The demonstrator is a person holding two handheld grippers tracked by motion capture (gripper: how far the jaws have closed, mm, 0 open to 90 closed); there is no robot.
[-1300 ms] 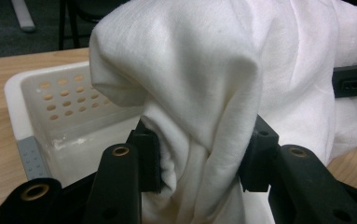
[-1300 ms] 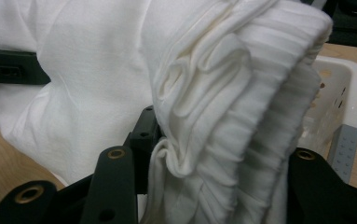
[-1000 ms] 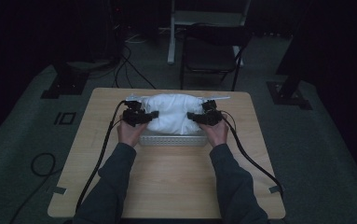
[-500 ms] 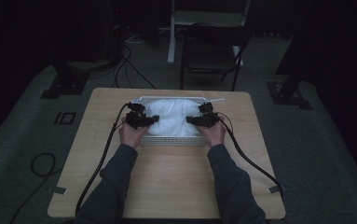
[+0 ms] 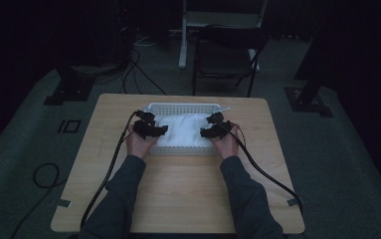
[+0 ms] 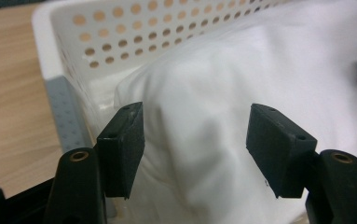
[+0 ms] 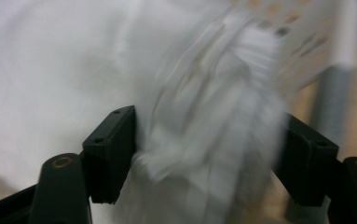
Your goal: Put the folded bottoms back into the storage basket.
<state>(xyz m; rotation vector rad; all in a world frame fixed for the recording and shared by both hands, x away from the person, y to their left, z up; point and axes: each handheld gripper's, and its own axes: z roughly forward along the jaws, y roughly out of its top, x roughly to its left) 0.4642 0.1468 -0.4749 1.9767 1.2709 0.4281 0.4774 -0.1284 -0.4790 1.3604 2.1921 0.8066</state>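
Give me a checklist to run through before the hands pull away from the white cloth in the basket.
1. White cloth inside the basket: ok.
2. Left gripper let go: ok; its jaws have just been opening and stand apart, a fold of cloth between them, pads off it.
3. Right gripper let go: cannot tell; its jaws have just been opening, but the bunched cloth between them is blurred.
4. Cloth below the basket rim: cannot tell.
5. Basket fully on the table: ok.
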